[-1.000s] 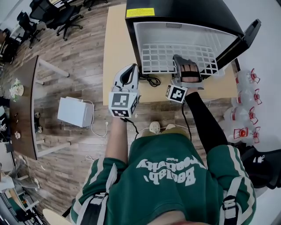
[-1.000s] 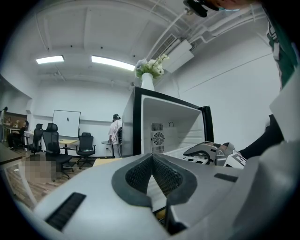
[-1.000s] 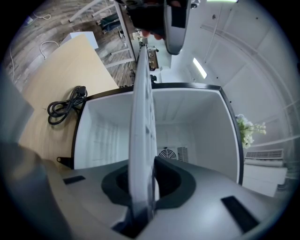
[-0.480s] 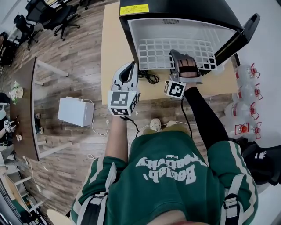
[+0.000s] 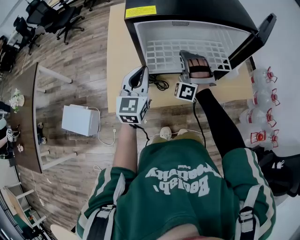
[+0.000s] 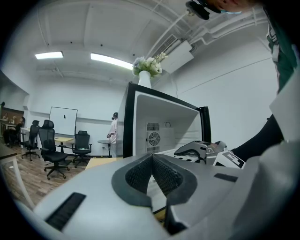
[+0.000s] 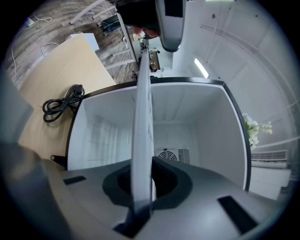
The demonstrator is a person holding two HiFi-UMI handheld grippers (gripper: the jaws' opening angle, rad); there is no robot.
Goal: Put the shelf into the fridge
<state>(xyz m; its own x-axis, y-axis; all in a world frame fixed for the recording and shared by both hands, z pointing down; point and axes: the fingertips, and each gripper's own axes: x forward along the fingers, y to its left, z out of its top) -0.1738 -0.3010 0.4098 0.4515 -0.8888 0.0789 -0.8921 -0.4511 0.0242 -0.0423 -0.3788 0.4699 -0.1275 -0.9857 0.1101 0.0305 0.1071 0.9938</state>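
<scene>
Into the open fridge [image 5: 197, 18], ahead of the fingers, the shelf [image 5: 164, 54] is judged mid-insertion. It is clamped by the right gripper [image 5: 197, 60], whose fingers have just been closing. The left gripper [image 5: 139, 74] is held with fingers together, empty. A level inward push is called for next.

- Fridge [image 5: 197, 10], upper frame: black shell, white inside (yellow label [image 5: 140, 11] at its top-left corner).
- Shelf [image 5: 164, 55]: white wire grid.
- Table [image 5: 119, 56]: pale wood.
- Person's top [image 5: 178, 201], lower frame: green, white stripes.
</scene>
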